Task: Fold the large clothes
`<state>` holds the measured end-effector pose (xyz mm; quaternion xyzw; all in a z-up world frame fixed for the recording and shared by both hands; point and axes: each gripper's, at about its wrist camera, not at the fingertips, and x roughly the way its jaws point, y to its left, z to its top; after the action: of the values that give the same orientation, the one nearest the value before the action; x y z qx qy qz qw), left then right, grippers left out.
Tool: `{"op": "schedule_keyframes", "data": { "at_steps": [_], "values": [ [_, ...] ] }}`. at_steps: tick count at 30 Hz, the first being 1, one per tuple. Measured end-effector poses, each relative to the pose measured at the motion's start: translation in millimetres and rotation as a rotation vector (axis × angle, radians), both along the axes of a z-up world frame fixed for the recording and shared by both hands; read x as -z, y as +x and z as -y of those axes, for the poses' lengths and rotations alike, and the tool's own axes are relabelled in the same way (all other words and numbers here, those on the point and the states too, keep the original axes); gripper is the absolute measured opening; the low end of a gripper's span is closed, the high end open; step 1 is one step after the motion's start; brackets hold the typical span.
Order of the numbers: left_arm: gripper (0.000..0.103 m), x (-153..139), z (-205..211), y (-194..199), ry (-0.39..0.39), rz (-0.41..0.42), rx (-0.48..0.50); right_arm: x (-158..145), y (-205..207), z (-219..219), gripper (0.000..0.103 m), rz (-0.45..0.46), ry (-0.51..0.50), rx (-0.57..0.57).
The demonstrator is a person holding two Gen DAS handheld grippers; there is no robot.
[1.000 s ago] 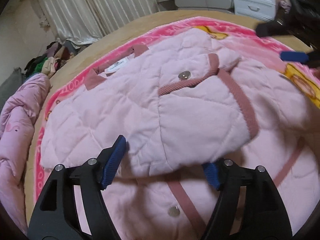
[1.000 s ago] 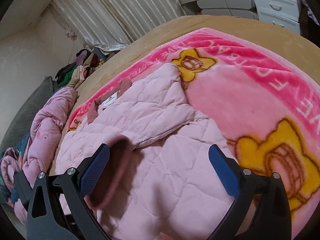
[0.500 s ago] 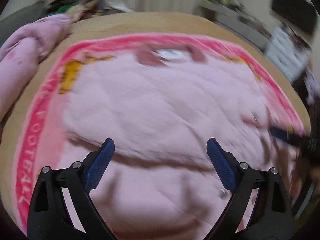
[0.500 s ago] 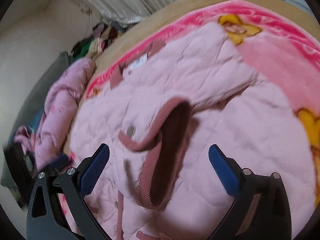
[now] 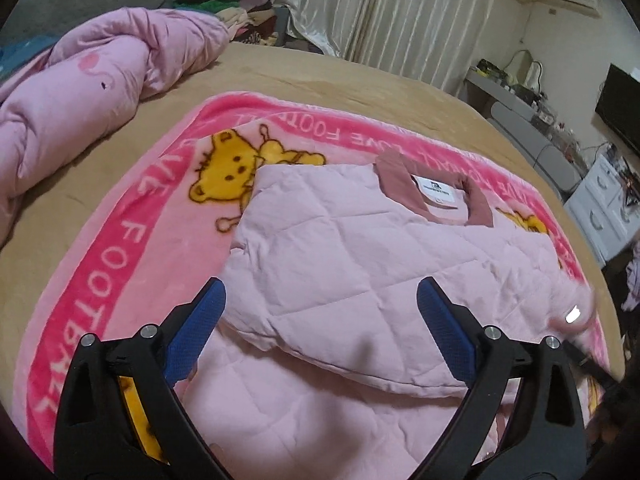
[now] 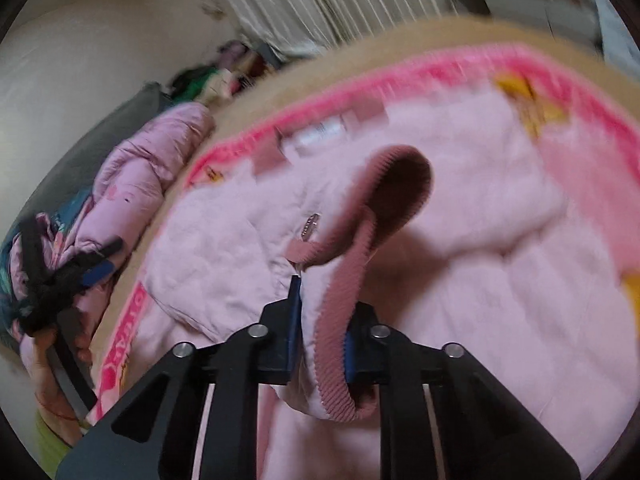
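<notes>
Between the right tool's (image 6: 320, 320) clamped pads sits the jacket's (image 5: 360, 264) ribbed cuff (image 6: 340, 320); left tool (image 5: 320, 320) opening, empty.

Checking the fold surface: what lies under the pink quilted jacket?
A pink bear-print blanket shows around the jacket, over a tan bed. The blanket's middle is covered.

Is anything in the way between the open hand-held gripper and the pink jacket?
Nothing visible is. The left hand-held gripper, jaws opening, looks straight down at the pink jacket spread on the blanket, with no other thing between. The right hand-held gripper already pinches the jacket's ribbed cuff.
</notes>
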<state>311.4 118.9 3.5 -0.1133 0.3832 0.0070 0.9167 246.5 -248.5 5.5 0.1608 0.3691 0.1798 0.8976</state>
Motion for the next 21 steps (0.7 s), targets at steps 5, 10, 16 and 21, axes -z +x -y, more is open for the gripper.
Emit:
{"op": "schedule_keyframes", "data": {
  "at_steps": [5,10,16,21],
  "values": [
    [0.089,4,-7,3,-0.056,0.006,0.004,-65,26,2,0.011,0.183,-0.116,0.006],
    [0.089,11,-3,8,-0.044,-0.002,0.03,-76,57,10,0.011,0.218,-0.23,0.034],
    [0.089,22,6,12,-0.038,0.008,0.072,-47,75,10,0.011,0.18,-0.311,0.095],
    [0.083,32,8,16,-0.047,-0.001,0.092,-12,80,15,0.011,0.103,-0.329,0.141]
  ]
}}
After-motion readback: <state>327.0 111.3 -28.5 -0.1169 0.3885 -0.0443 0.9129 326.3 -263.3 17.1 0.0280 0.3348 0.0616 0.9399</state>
